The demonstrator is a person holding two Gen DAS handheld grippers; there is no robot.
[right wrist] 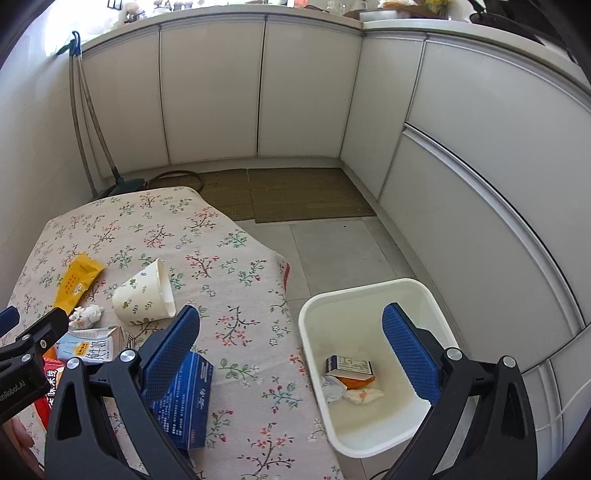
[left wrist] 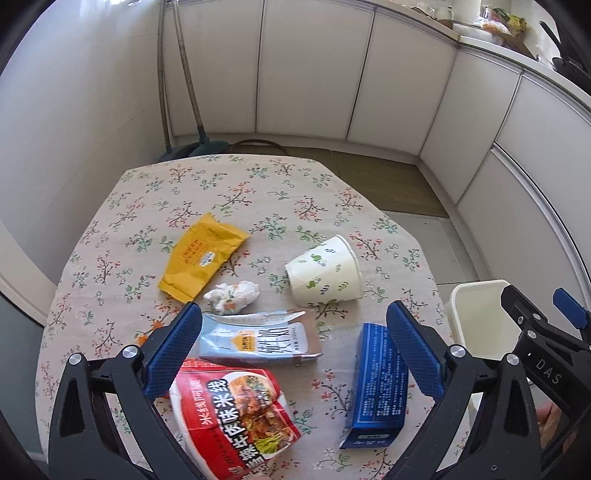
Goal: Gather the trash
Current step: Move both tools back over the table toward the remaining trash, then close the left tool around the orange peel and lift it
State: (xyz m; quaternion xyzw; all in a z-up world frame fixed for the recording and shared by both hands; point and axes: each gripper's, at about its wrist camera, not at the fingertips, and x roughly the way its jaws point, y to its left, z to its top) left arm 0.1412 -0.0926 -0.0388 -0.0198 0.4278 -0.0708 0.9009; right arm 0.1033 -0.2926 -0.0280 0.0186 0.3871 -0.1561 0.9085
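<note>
Six trash items on table (left wrist: 229, 177): yellow wrapper (left wrist: 203, 254), tissue wad (left wrist: 232, 297), paper cup (left wrist: 325, 273), milk carton (left wrist: 258, 339), red packet (left wrist: 236, 417), blue box (left wrist: 376, 384). One bin (right wrist: 314, 306) beside table, several scraps inside. Left gripper (left wrist: 295, 354), right gripper (right wrist: 291, 354): both spread wide, empty.

Home kitchen: white cabinets (right wrist: 210, 92) under a cluttered countertop (left wrist: 491, 33), floral-clothed table (left wrist: 229, 192), woven floor mat (right wrist: 303, 195).

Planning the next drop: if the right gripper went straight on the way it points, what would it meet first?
Probably the white bin on the floor; the open right gripper points about at its near rim, beside the table edge. Depth is unclear.
</note>
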